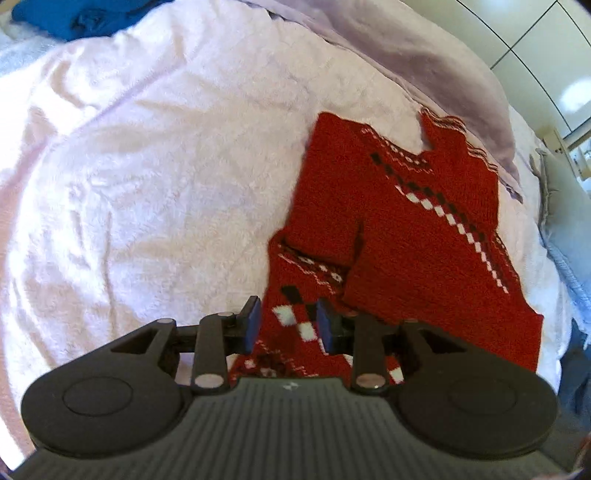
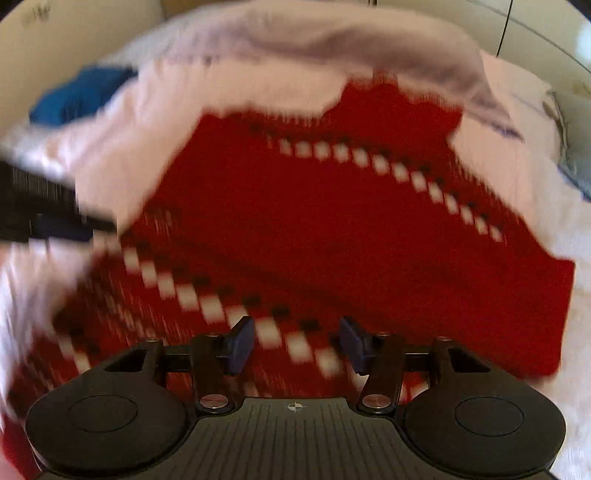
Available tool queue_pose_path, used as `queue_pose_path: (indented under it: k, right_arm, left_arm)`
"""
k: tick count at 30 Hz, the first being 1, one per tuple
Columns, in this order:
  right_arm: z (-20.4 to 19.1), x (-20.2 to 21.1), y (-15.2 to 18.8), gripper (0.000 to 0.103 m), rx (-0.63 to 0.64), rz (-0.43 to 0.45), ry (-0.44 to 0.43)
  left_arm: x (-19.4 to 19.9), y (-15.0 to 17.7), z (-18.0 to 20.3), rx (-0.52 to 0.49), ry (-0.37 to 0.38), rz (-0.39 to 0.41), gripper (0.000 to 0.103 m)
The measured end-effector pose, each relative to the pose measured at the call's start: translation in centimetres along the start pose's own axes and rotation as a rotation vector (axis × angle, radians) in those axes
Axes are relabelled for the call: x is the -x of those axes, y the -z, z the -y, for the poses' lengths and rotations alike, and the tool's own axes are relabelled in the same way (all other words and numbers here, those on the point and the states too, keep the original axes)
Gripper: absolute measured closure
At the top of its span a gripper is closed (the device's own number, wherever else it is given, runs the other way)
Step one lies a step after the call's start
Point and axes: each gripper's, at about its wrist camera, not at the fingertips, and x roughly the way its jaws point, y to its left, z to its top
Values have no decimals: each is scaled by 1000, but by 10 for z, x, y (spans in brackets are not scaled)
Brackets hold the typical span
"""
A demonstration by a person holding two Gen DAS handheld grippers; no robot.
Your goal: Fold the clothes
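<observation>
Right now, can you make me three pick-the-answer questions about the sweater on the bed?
1. Where does the blue cloth lie?
A. far corner of the bed
B. on the sweater
C. in a gripper

2. What colour is most of the sweater?
A. green
B. red
C. yellow

3. How is the right gripper?
A. shut on the sweater
B. shut on the blanket
C. open

Answers:
1. A, it sits far off on the pink blanket.
2. B, red with black-and-white checks.
3. C, its fingers stand apart, with nothing pinched.

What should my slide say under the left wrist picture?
Left gripper hovers open above a partly folded red sweater on a pink blanket.
</observation>
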Motion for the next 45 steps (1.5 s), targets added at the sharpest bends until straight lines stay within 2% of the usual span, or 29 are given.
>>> queue_pose_path:
  k: [4,6,9,10,11,12,13,14,16,18,22,24,25,28,32,33,34,35,37,39,42,45]
  right_arm:
    - [61,3,25,49,-196,-52,32]
    - [85,12,35,49,-303,-61,45]
    - [121,17,43,49,-445,-72,84]
    - [131,18,46,49,-488,-72,86]
    - [139,20,49,49,-529,-66,71]
    - [145,22,51,49,-565,-58,58]
    - [150,25,52,49,-591,-50,51]
    - [151,26,53,49,-606,-44,49]
    - [148,25,52,49,-606,-39,58]
    - [145,24,50,49,-591,-39,71]
    - [142,22,46,49,-571,-29,100]
    - [138,25,39,49,-538,11,135]
    - [136,29,34,49,-511,42,160]
    - [134,30,18,49,-409,108,257]
    - [140,1,11,49,-274,71,319]
    - [141,-6,12,54,-242,63,329]
    - [143,-8,15,66,-211,75,336]
    - [144,-4,18,86,-187,102,336]
    - [148,-1,23,87,-164,133,371]
    - [151,-5,31,87,-161,87,389]
    - [160,-9,41,87,-226,38,359]
    - [164,-14,42,87,-213,6,331]
  left_arm:
    - [-16,-6,16,-25,59,-13,72]
    - [-29,-13,27,-37,100,-25,61]
    - [-55,-18,43,-65,101,-47,60]
    - [-63,-20,48,-75,97,-59,63]
    - [-70,-20,52,-88,93,-70,73]
    - [-73,-21,56,-110,105,-84,87]
    - [-71,-23,62,-138,130,-98,96]
    - [-60,-26,69,-178,159,-63,96]
    - [-32,-32,81,-263,218,34,97]
    - [-3,-45,88,-345,224,168,96]
    - [-13,-69,62,-321,46,229,96]
    - [-32,-74,44,-271,-5,177,96]
    - [-39,-73,38,-241,-5,152,96]
    - [-44,-67,35,-236,-10,153,96]
    - [-35,-71,31,-220,4,175,96]
    - [-31,-74,29,-213,14,184,96]
    - [-25,-75,30,-220,24,198,96]
    - [-22,-75,29,-233,24,202,96]
    - [-21,-72,27,-257,9,191,96]
    - [-31,-65,20,-240,-33,146,96]
    - [-39,-57,11,-194,-51,124,96]
    - [-49,-54,9,-211,-62,100,95]
